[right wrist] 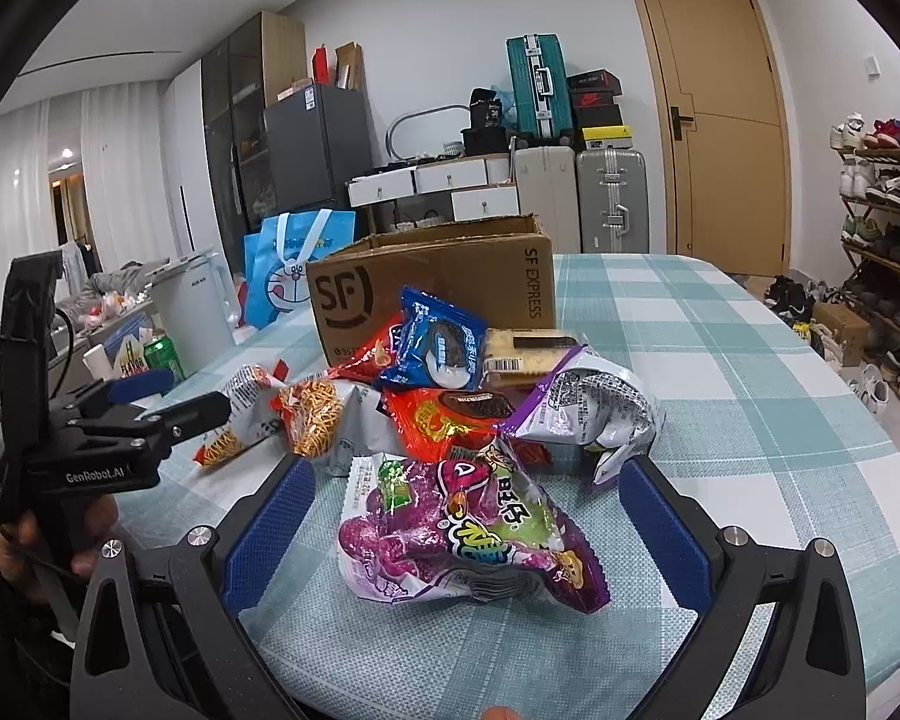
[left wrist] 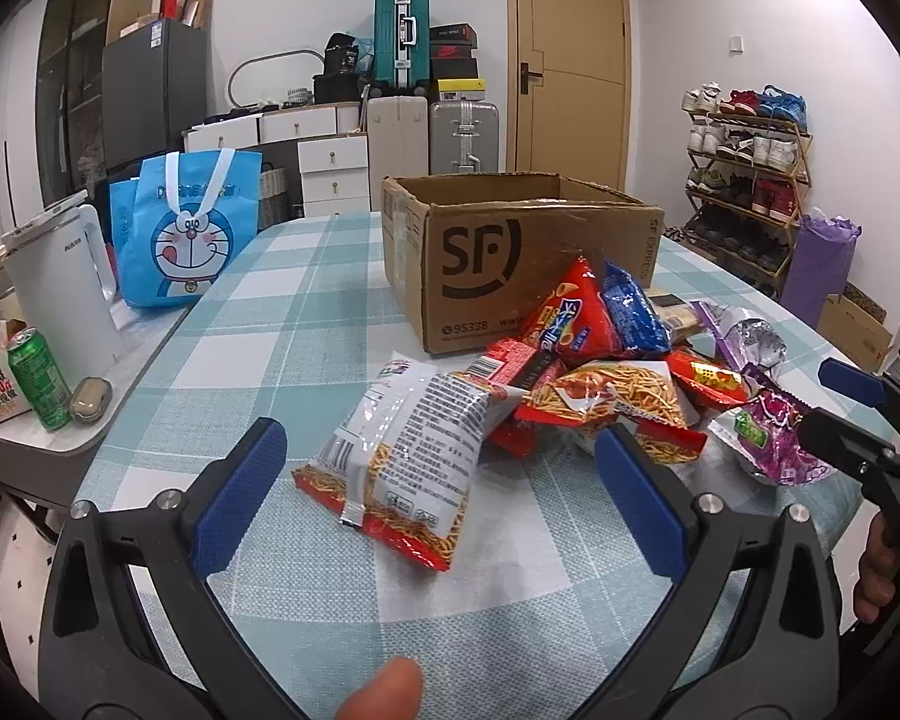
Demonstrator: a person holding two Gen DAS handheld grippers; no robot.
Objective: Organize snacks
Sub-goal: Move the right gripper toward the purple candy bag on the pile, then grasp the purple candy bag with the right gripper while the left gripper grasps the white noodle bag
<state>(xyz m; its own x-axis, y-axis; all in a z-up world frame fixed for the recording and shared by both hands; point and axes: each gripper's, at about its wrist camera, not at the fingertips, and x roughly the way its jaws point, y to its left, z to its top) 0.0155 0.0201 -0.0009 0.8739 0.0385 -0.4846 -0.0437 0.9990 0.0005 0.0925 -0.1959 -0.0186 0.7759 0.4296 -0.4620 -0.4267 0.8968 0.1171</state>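
Note:
A pile of snack packets lies on the checked tablecloth (left wrist: 306, 324) in front of an open SF cardboard box (left wrist: 510, 252), which also shows in the right wrist view (right wrist: 444, 282). My left gripper (left wrist: 438, 468) is open, its fingers either side of a white and red noodle-snack packet (left wrist: 408, 456). My right gripper (right wrist: 468, 516) is open around a purple candy packet (right wrist: 468, 534), which the left wrist view shows too (left wrist: 774, 432). A blue cookie packet (right wrist: 438, 339), a red packet (right wrist: 432, 420) and a silver-purple packet (right wrist: 594, 408) lie behind.
A white kettle (left wrist: 60, 300), a green can (left wrist: 36, 378) and a blue cartoon bag (left wrist: 186, 228) stand at the left on a side table. Suitcases, drawers, a door and a shoe rack (left wrist: 744, 180) are behind the table.

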